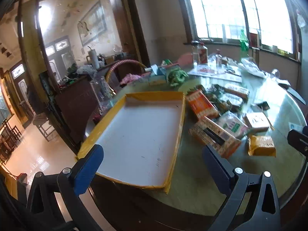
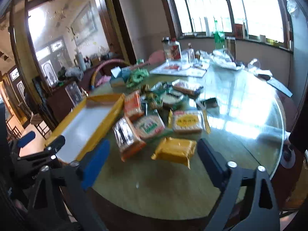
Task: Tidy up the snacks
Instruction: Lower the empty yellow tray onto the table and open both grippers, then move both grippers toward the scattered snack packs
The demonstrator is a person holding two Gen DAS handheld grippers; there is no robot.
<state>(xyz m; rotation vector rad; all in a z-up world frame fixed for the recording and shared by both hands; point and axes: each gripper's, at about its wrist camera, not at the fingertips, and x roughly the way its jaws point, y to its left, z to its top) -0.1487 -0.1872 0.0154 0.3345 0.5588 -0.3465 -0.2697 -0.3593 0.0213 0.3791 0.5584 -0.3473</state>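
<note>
Tray (image 1: 142, 134) sits at the worktop's (image 2: 154, 192) left edge, one corner overhanging, its white floor bare. We read it as the drop target, so nothing is sorted yet. Snack packs (image 2: 154, 121) are heaped just right of the tray, touching its right wall; the yellow pack (image 2: 174, 151) lies nearest the front edge, apart from the heap, likely the easiest first pick. Left tongs (image 1: 152, 167) are spread wide, gripping nothing, hanging over the tray's near corner. Right tongs (image 2: 150, 157) are also spread and bare, aimed at the yellow pack from above the front edge. Right view is blurred.
</note>
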